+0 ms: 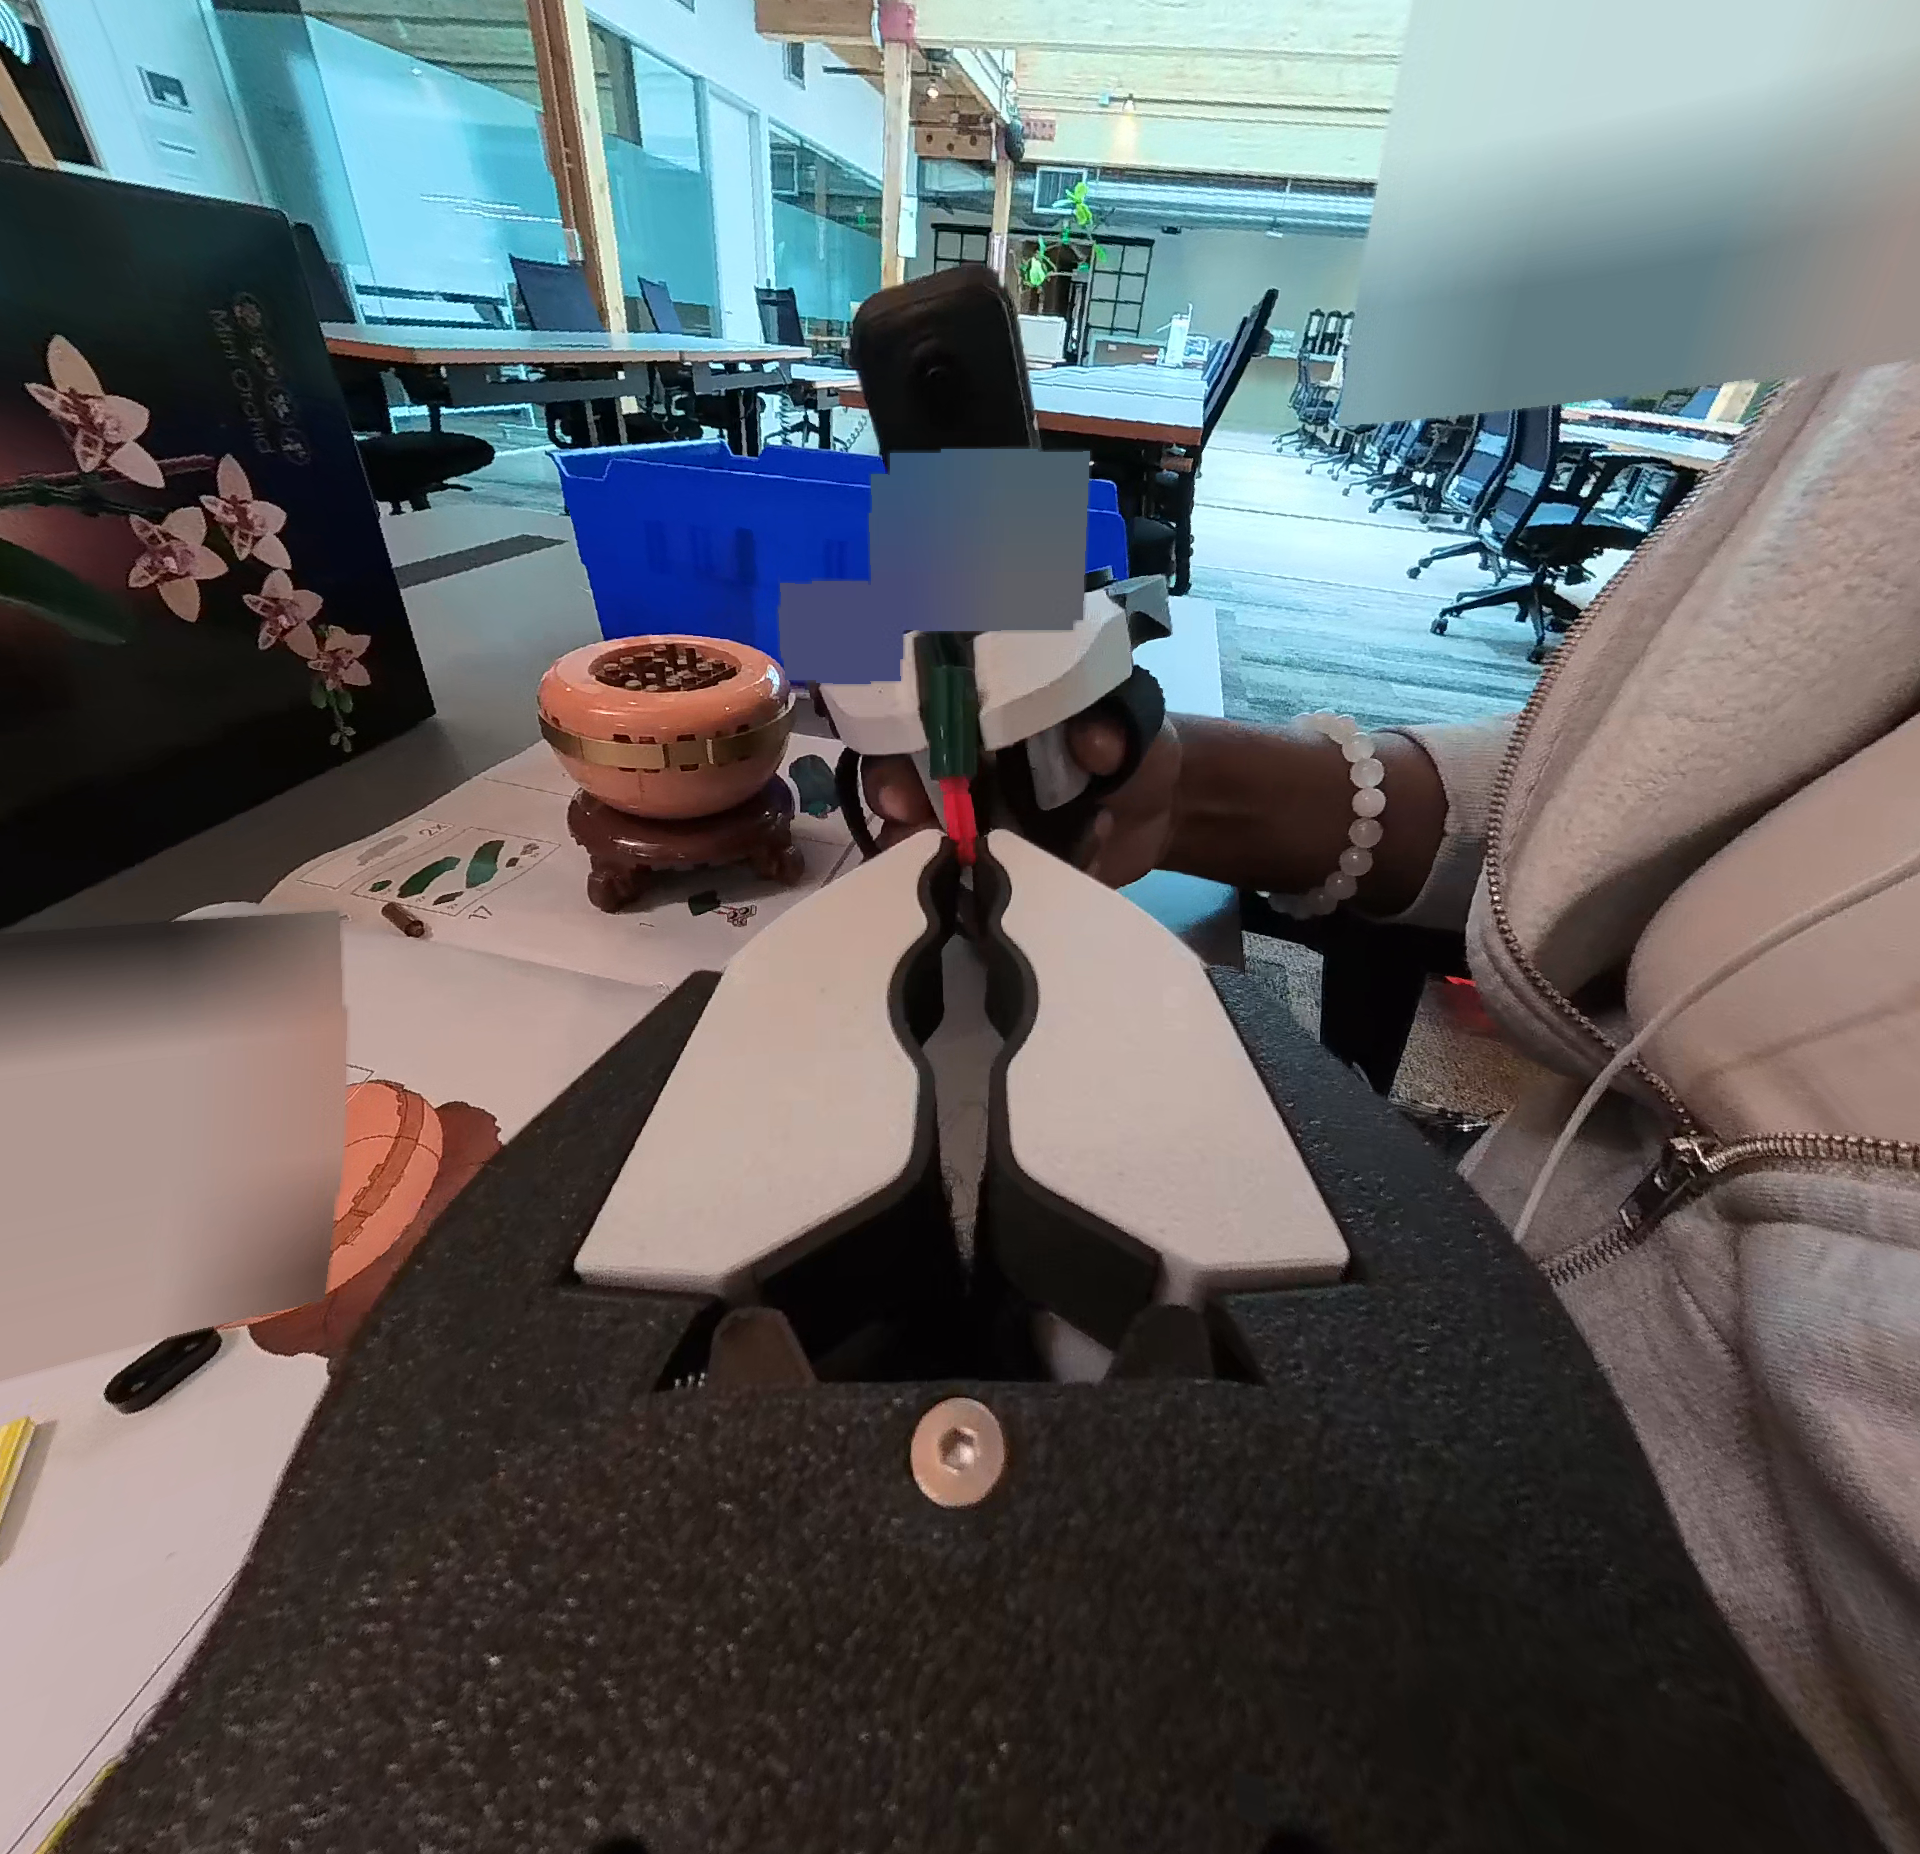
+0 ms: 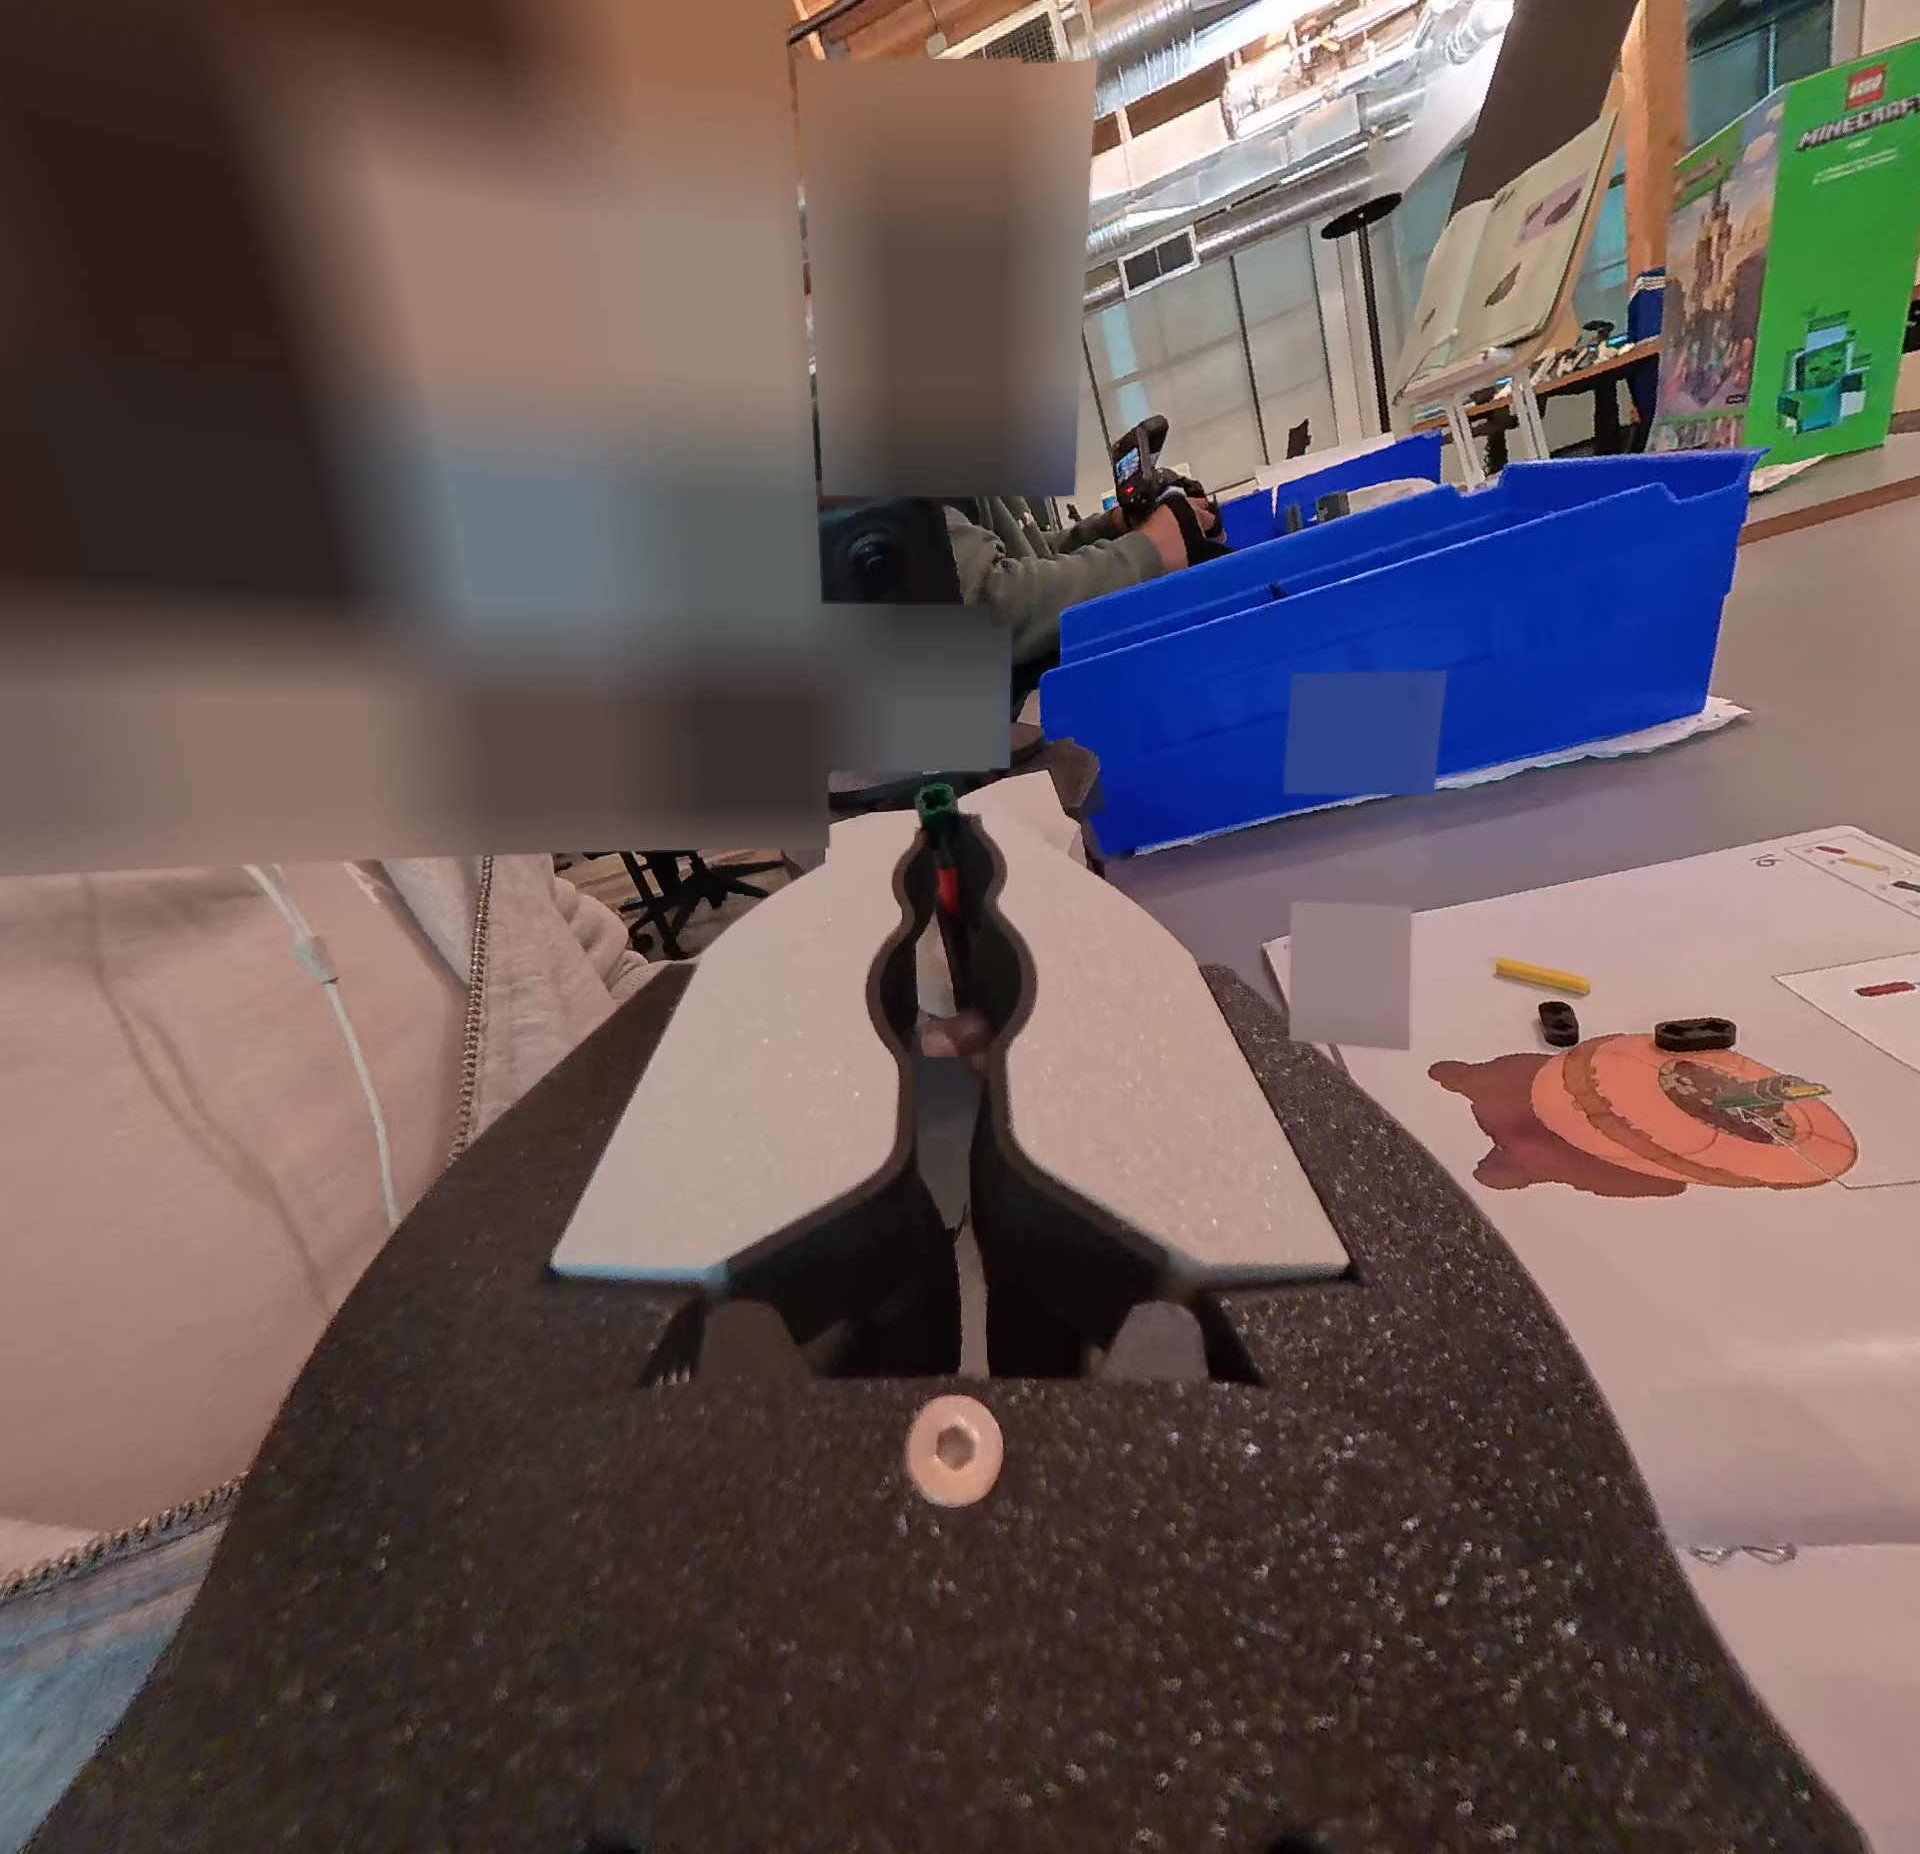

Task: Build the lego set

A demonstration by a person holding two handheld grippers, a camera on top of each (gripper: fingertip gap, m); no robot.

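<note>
My left gripper (image 1: 961,854) is shut on the lower end of a thin red axle (image 1: 958,812). The axle's upper end sits in a dark green stem piece (image 1: 951,739). My right gripper (image 1: 966,677) faces the left one and is shut on that green piece. In the right wrist view the right gripper (image 2: 943,830) holds the green piece (image 2: 937,802) at its tips, with the red axle (image 2: 945,885) showing between the fingers. A peach Lego pot (image 1: 665,734) on a brown stand sits on the instruction booklet (image 1: 540,931), left of both grippers.
A blue bin (image 1: 717,547) stands behind the pot, and an orchid set box (image 1: 177,537) at the left. On the booklet (image 2: 1662,1285) lie a yellow axle (image 2: 1543,976) and two black pieces (image 2: 1688,1033). A black link (image 1: 164,1368) lies near me. A person's sleeve (image 1: 1714,869) fills the right.
</note>
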